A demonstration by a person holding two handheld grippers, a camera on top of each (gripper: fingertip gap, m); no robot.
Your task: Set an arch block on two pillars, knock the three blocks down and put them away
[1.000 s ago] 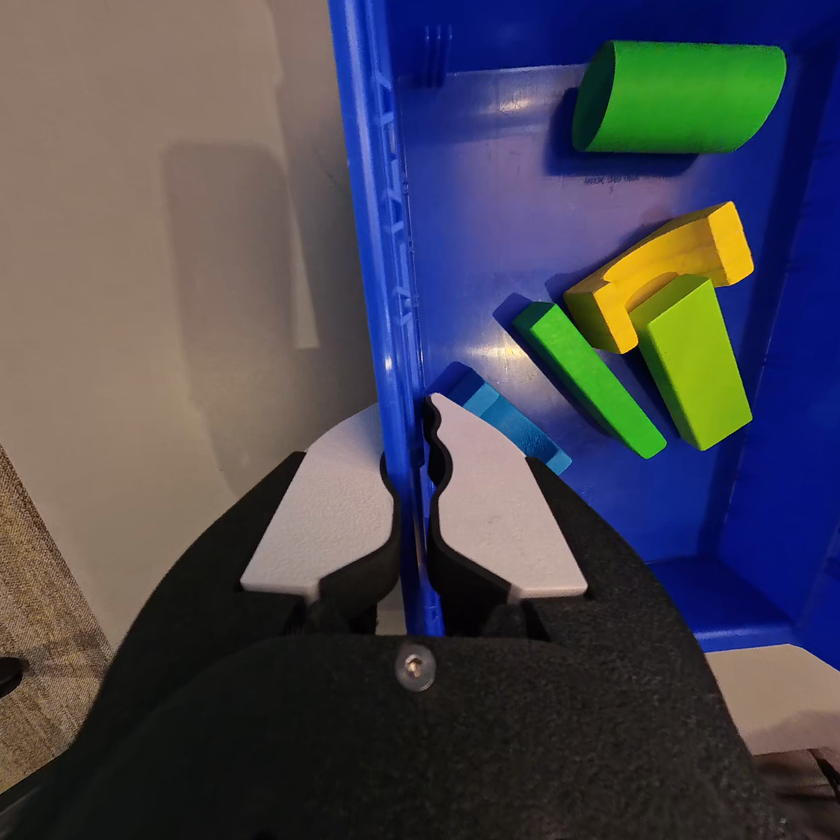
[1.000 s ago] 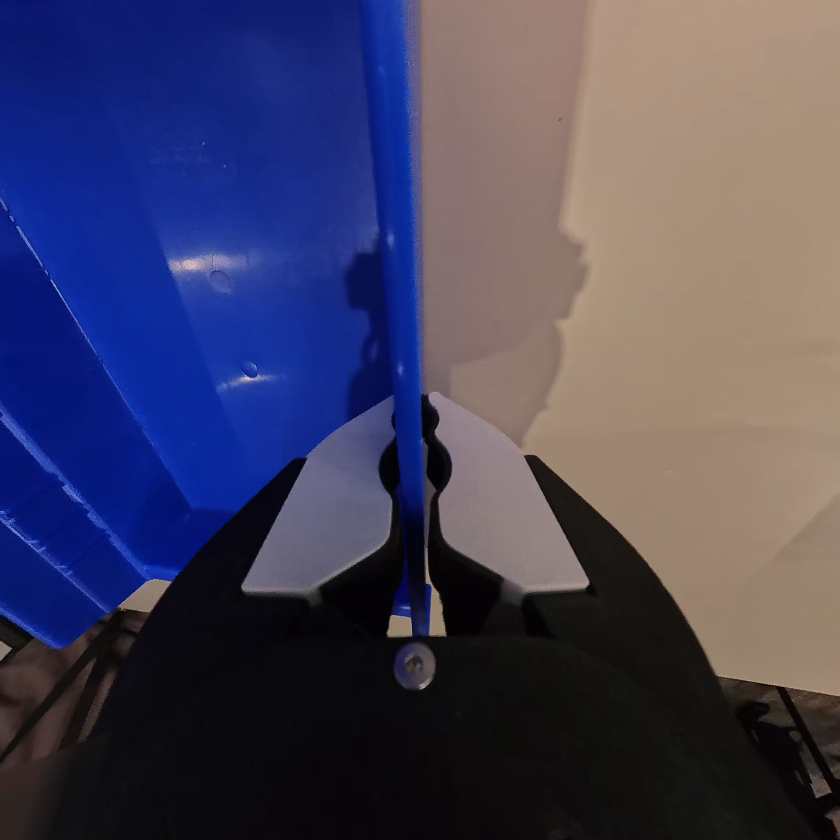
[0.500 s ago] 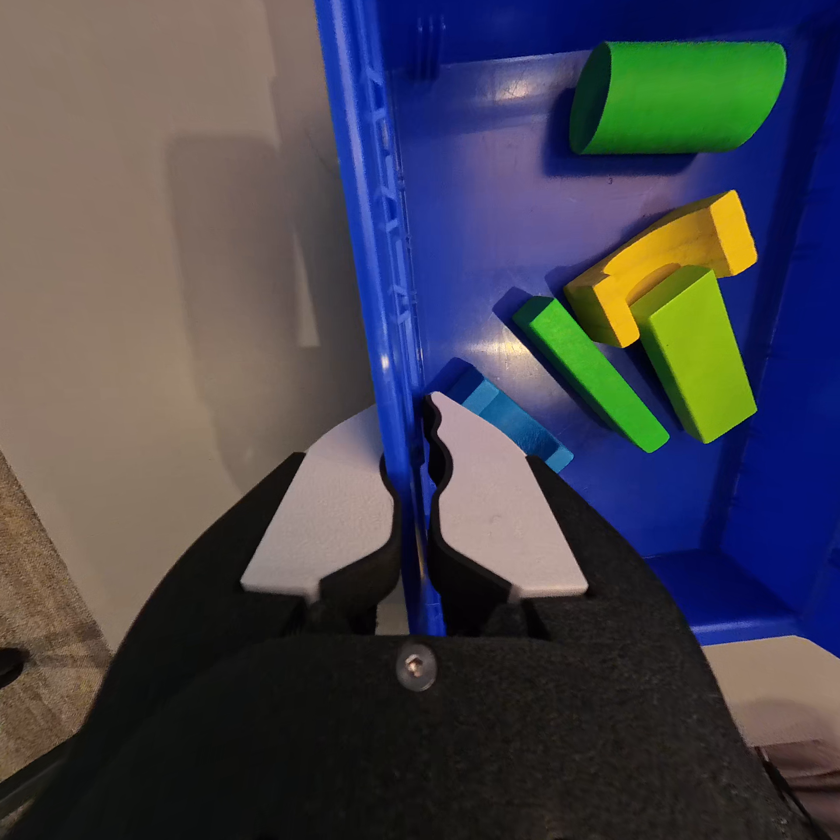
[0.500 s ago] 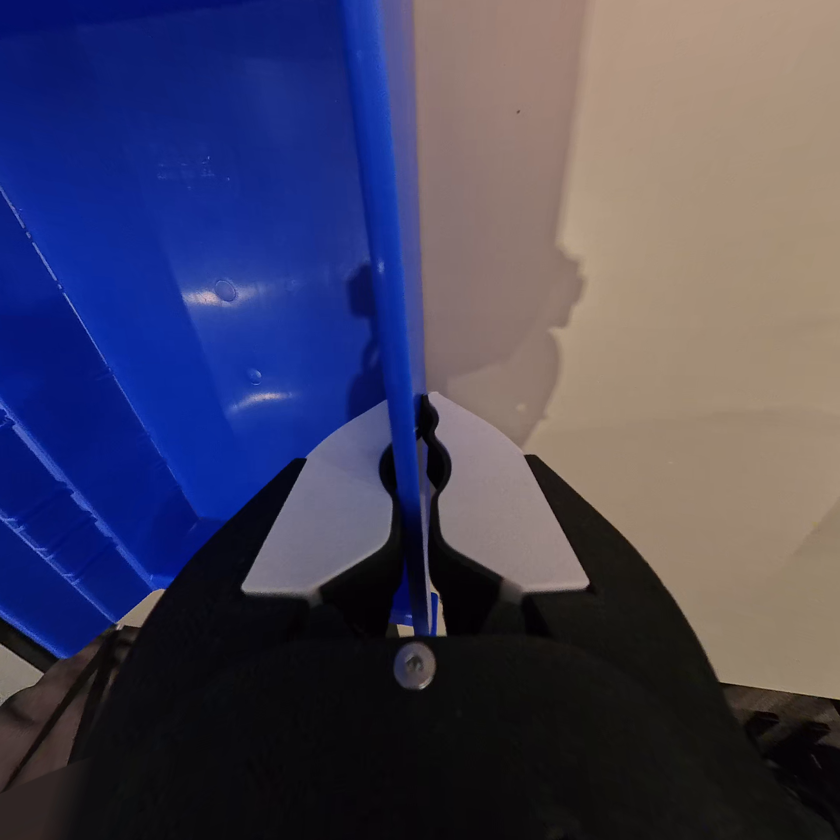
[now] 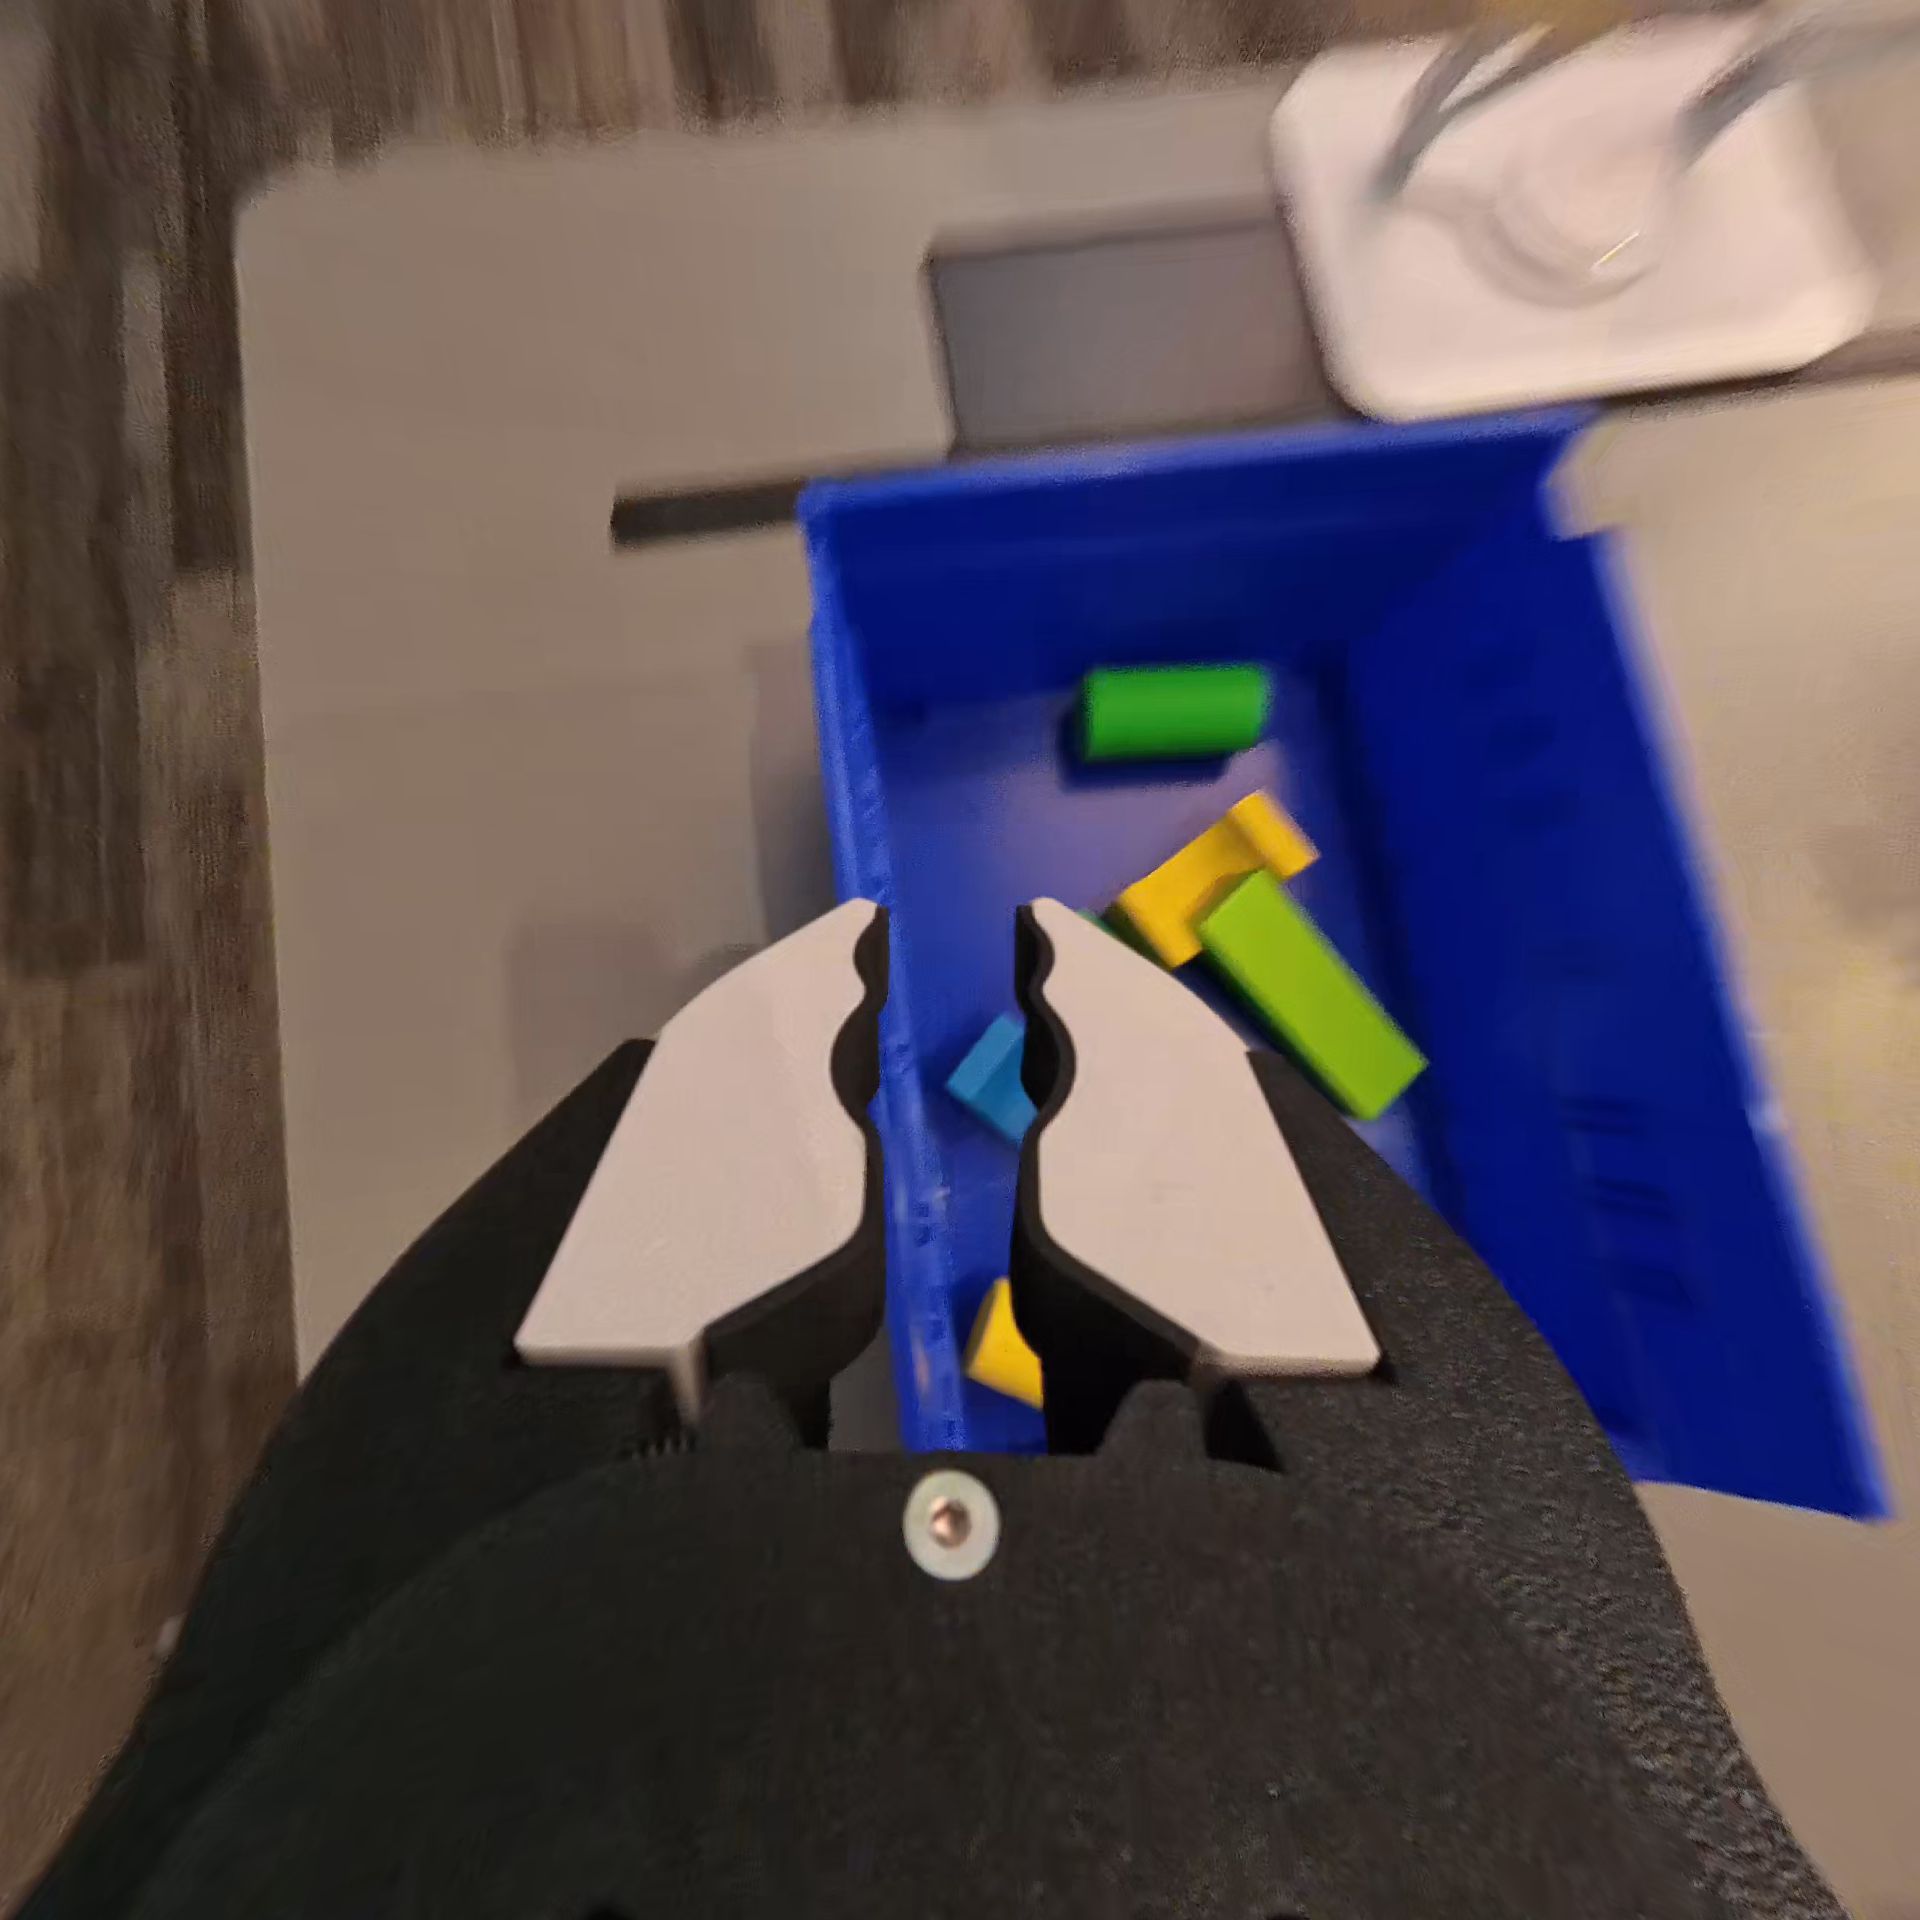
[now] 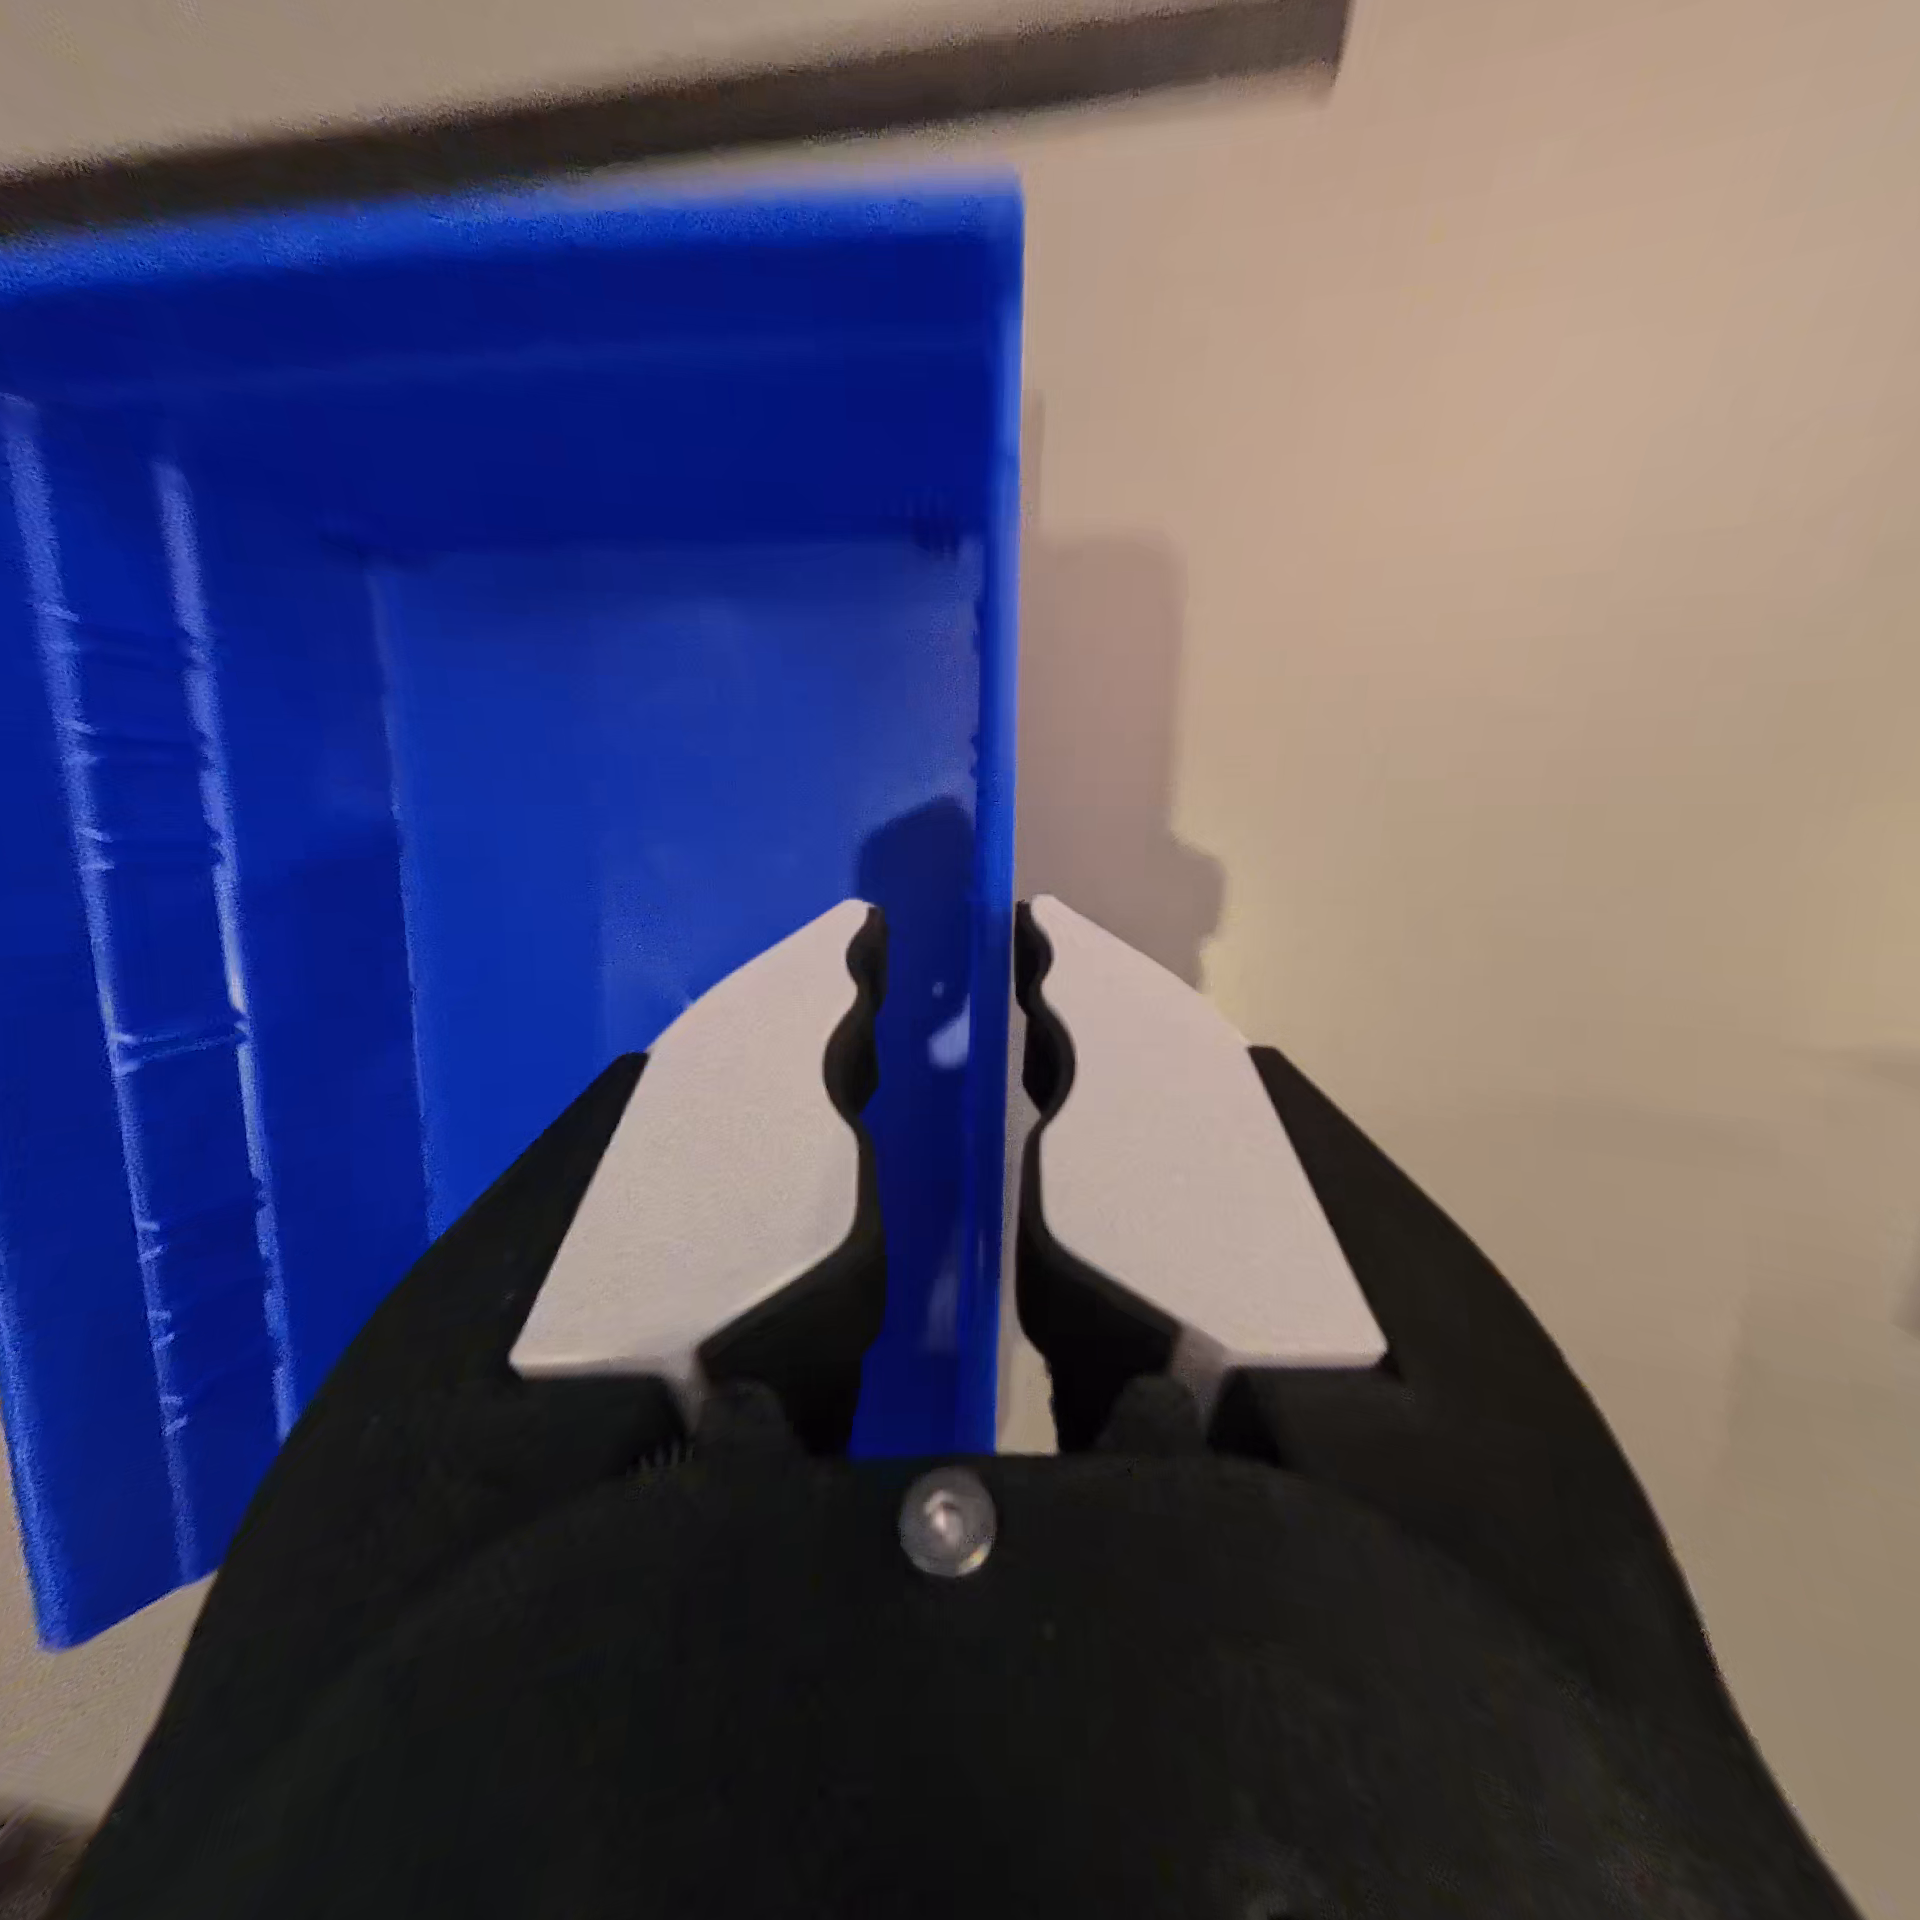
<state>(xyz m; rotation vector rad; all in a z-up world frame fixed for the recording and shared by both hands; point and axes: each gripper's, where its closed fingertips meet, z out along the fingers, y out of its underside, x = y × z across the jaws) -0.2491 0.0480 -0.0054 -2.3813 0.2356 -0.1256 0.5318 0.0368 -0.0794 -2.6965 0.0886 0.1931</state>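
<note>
The blue bin (image 5: 1143,488) sits on the pale table. In it lie a yellow arch block (image 5: 1210,878), a light green pillar block (image 5: 1309,1003) leaning on the arch, a green half-round block (image 5: 1174,712), a small blue block (image 5: 987,1075) and a yellow piece (image 5: 1003,1340). My left gripper (image 5: 951,914) is open and straddles the bin's left wall (image 5: 883,1039) without pinching it. My right gripper (image 6: 951,914) is open and straddles the bin's right wall (image 6: 997,623). The bin's inside (image 6: 623,727) fills the left of the right wrist view, with no blocks visible in it there.
A white box-like object (image 5: 1558,208) and a grey flat pad (image 5: 1112,343) lie beyond the bin. A dark strip (image 5: 707,514) lies at the bin's far left. Wood-patterned floor (image 5: 104,623) shows past the table's left edge. The table (image 6: 1558,727) lies right of the bin. About 80 centimeters separates my left fingertips from my right. The small blue block (image 5: 987,1075) sits 12 centimeters or so from the ends of my left fingers.
Both grippers were shut on the bin's side walls and have opened. Both have pulled back and up, so the whole bin now shows. The blocks have shifted little.
</note>
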